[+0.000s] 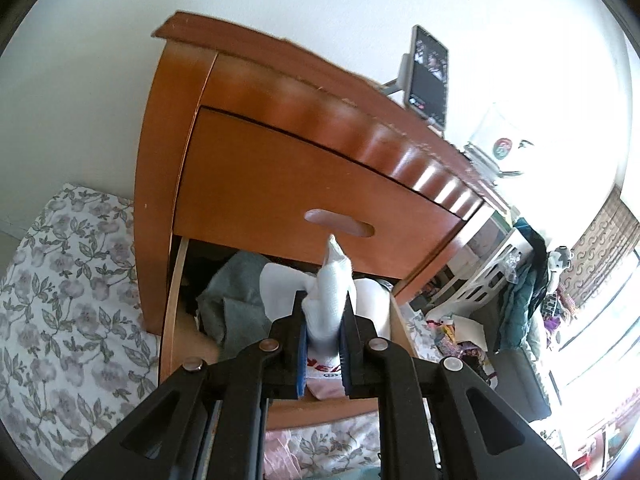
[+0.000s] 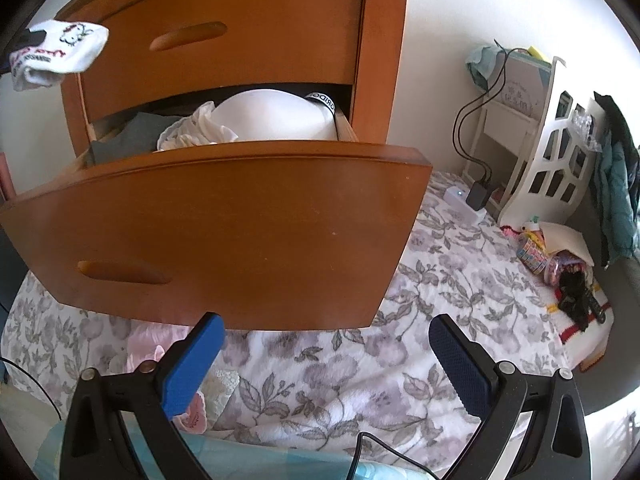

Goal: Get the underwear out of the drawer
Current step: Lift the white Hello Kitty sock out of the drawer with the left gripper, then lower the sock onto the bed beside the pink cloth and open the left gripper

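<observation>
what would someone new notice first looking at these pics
First, the white underwear pinched in the left gripper, lifted above the open drawer; from the right wrist view it hangs at the upper left, printed with a cartoon face. Next, the drawer itself, pulled out of the wooden dresser and stuffed with grey and white clothes. The right gripper hovers open and empty over the floral bedding below the drawer front.

The pulled-out lower wooden drawer (image 2: 224, 236) was accessible from above only — the closed upper drawer front (image 2: 216, 52) overhung its rear. White and grey folded garments (image 2: 208, 126) filled the interior.
</observation>
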Action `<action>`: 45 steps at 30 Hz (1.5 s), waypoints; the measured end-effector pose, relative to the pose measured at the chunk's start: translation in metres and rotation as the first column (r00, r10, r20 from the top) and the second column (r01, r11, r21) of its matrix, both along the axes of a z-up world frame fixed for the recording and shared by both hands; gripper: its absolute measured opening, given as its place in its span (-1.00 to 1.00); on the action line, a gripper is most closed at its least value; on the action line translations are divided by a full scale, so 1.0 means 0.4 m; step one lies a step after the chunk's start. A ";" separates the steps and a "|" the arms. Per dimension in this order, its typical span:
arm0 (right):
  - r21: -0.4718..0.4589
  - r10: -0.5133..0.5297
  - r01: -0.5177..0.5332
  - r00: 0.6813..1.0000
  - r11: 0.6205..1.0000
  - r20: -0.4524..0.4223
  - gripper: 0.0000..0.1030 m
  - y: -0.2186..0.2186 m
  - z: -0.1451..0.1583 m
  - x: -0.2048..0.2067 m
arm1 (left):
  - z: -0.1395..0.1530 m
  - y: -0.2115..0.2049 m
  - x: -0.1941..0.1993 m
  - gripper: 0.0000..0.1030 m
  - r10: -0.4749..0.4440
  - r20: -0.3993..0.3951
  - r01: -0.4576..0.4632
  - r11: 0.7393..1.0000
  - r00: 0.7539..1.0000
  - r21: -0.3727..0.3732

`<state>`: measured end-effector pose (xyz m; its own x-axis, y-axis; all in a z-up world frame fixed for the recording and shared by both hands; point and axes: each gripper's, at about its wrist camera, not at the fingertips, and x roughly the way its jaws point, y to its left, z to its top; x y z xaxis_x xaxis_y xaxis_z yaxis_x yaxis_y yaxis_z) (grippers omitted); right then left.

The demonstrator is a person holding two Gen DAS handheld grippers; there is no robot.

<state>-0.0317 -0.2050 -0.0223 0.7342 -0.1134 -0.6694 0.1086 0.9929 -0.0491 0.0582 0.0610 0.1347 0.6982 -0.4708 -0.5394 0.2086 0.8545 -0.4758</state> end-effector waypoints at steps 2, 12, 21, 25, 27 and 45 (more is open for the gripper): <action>-0.004 0.000 0.000 1.000 1.000 0.005 1.00 0.001 0.001 -0.003 | 0.014 0.003 -0.027 -0.75 0.001 0.011 -0.001 1.000 1.000 -0.009; 0.002 -0.005 0.005 0.999 1.000 0.038 1.00 -0.001 0.010 -0.023 | 0.080 0.011 -0.150 -0.75 -0.004 0.074 0.006 1.000 0.997 -0.026; -0.048 0.011 -0.007 0.996 0.999 0.087 1.00 0.024 0.028 -0.049 | 0.104 0.015 -0.244 -0.75 -0.011 0.097 0.014 0.999 0.995 -0.033; -0.070 0.026 -0.019 0.995 0.997 0.094 1.00 0.036 0.028 -0.053 | 0.104 0.000 -0.267 -0.74 -0.028 0.093 0.030 0.999 0.995 -0.021; -0.070 0.026 -0.019 0.995 0.997 0.098 1.00 0.036 0.029 -0.055 | 0.097 -0.012 -0.274 -0.74 -0.041 0.084 0.042 0.999 0.996 -0.014; -0.051 0.021 -0.016 0.994 0.999 0.104 1.00 0.025 0.032 -0.059 | -0.075 -0.096 -0.269 -0.74 -0.120 -0.111 0.123 0.992 0.987 0.024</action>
<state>-0.0554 -0.1949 -0.0095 0.8021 -0.1305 -0.5827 0.0972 0.9913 -0.0883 -0.0492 0.0225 0.1047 0.5729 -0.5303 -0.6249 0.2599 0.8406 -0.4752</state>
